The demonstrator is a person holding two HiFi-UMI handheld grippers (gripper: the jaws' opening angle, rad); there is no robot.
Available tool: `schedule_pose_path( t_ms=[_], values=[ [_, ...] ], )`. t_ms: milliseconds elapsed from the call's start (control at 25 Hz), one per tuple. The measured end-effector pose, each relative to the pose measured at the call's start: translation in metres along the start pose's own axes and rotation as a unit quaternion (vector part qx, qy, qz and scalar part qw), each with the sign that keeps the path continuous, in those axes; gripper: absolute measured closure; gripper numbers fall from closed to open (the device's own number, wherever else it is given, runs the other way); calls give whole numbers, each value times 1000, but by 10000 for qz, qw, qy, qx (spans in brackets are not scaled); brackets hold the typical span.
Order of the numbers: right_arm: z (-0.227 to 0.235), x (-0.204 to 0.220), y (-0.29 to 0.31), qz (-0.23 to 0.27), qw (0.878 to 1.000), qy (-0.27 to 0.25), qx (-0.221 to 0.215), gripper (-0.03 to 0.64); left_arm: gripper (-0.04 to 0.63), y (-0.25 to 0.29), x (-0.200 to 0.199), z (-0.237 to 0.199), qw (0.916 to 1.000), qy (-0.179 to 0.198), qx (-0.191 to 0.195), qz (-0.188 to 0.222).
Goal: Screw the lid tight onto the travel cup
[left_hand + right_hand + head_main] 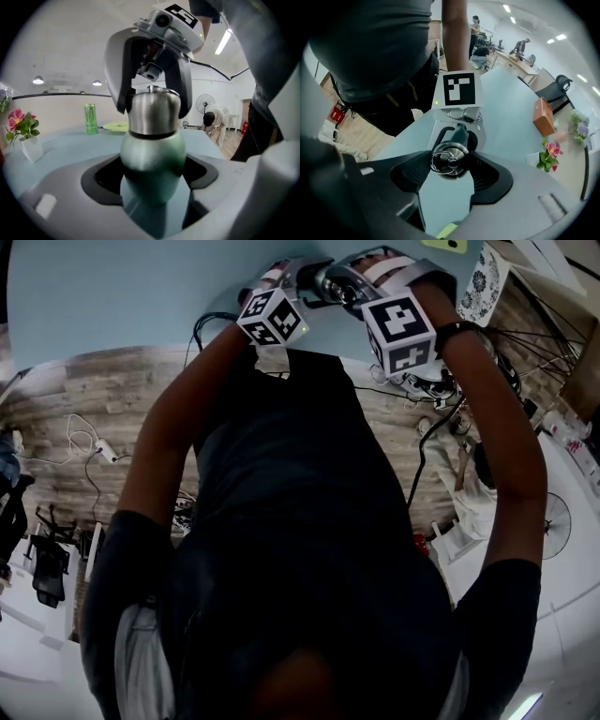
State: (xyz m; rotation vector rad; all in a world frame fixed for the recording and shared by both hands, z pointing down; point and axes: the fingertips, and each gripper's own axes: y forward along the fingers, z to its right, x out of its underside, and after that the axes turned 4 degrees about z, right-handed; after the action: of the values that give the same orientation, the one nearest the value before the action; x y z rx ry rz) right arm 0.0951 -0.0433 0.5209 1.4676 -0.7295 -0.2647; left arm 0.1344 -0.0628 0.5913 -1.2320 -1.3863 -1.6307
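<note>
Plainly, everything turns on one line: the travel cup (pixel 152 154) stands with its long axis upright. The left claw (pixel 152 176) crosses that axis from the side, and the right claw (pixel 449 165) comes down along it from above. The left claw is clenched round the cup's rounded green body, a jaw pressed to each flank. The right claw grasps the lid (pixel 153 112) end-on, its two fingers straddling the steel cap. The right claw is therefore the nearer to the part that has to turn, and my judgement is that a twist of that wrist about the cup's own axis, with the left holding the body steady, is what the tightening calls for. The body has a matt, slightly grainy green coat and bulges at the shoulder. A dark seam runs round it just under the lid. The lid is a brushed-metal cylinder, smooth and likely slick under hard jaws, and a small wire ring (pixel 443 161) lies flat on its crown. The pale blue bench (pixel 70 140) lies behind and below, but whether the cup's base rests on it I cannot tell. A green can (pixel 90 118) and some pink flowers (pixel 21 126) stand well apart from the work.
</note>
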Motion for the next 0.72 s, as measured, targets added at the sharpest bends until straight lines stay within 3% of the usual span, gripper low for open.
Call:
schedule_pose_path(
  t_ms=[240,320,400,480,560,720],
  values=[
    [8,-3,-1,502,9879,1393,456,364,179,-1,1,-1,10000,-19,18,16],
    [10,-3,0,623,9757,1966,738,364,178,-2,1,-1,10000,-26,16,22],
    [13,-3,-1,765,9561,2605,1102,364,179,-3,0,0,10000,-13,8,19],
    [17,-2,-3,923,9273,3292,1525,364,178,-3,1,-1,10000,3,-2,13],
    [20,0,-4,1054,8875,4017,1998,365,178,-4,1,-1,10000,5,-5,10],
    [25,6,-8,1164,7825,5318,3021,365,178,-3,1,0,10000,22,-43,1]
  ],
)
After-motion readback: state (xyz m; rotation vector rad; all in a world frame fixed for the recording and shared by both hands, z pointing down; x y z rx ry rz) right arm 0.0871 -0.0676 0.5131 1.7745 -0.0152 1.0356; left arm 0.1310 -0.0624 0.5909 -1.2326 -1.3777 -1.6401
